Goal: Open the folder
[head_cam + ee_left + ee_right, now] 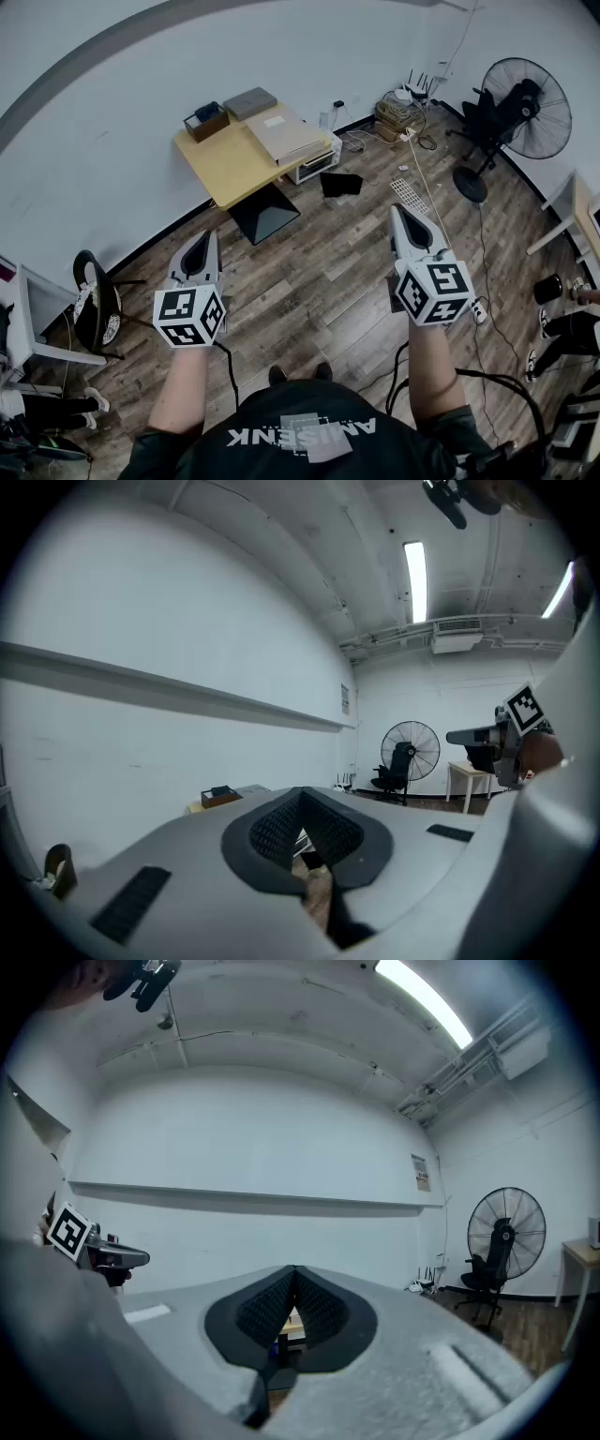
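Nearest the camera, the person's two forearms are reaching forward over a wood-plank floor [319,281], each carrying a gripper held roughly level. The left gripper [208,237] is sitting fully closed. In the left gripper view its ribbed dark pads are meeting at the tips with nothing caught between them. The right gripper [401,214] is showing the same condition in its own view, with the pads pressed together and gripping nothing. Both are hanging in open air, well apart from each other and from any furniture.

Further out, a keyboard [409,195] and a black flat item [340,184] are lying on the floor, with cables trailing toward the wall.

Beyond these, a yellow table [225,164] is standing against the white wall. The folder [286,136], flat and tan, is lying on the table's right-hand end, appearing closed, and well away from both grippers. A grey flat item [250,101] is resting just behind it, nearer the wall, and a dark open box [208,120] is sitting at the table's back edge to the left of that.

Farthest off, in the right-hand corner, a pedestal fan [530,98] is standing beside a black office chair [487,117].
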A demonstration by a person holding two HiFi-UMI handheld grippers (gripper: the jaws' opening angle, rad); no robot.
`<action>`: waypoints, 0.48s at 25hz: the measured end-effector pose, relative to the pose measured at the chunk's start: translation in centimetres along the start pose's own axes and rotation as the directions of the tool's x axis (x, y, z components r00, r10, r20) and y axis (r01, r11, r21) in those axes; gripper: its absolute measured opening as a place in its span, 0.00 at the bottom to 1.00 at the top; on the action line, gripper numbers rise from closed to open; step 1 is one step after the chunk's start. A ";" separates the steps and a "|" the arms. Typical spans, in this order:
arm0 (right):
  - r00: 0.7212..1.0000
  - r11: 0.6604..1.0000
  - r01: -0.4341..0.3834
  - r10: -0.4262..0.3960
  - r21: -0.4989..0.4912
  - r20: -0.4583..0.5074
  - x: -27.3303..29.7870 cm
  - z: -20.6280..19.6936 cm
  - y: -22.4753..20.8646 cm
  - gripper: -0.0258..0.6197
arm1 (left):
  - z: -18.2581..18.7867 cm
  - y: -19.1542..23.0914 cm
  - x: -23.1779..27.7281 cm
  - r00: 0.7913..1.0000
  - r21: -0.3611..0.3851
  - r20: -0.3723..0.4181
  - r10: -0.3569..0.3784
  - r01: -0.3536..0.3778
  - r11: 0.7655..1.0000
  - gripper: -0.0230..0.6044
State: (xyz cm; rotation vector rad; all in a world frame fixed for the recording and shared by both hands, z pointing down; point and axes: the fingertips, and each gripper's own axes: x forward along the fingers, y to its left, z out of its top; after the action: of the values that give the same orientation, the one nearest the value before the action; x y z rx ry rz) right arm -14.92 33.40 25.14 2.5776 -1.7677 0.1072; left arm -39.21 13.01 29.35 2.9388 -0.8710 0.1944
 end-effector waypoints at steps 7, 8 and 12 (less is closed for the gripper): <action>1.000 1.000 0.019 -0.019 0.004 0.005 -1.0 0.1 0.1 0.05 | -0.1 -0.6 -0.4 1.000 -0.006 -0.009 -0.024 0.024 1.000 0.04; 1.000 1.000 0.017 -0.017 0.002 0.003 -1.1 0.2 0.2 0.05 | -0.1 -0.7 -0.4 1.000 -0.007 -0.009 -0.025 0.025 1.000 0.04; 1.000 1.000 0.002 -0.003 0.006 0.007 -1.3 0.4 1.0 0.05 | -0.2 -0.8 -0.5 0.999 -0.014 -0.010 -0.041 0.040 0.999 0.04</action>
State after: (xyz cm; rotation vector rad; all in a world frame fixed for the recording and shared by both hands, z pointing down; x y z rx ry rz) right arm -16.34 34.26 24.61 2.5872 -1.7690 0.1030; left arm -39.25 13.99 29.43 2.9370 -0.8075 0.1999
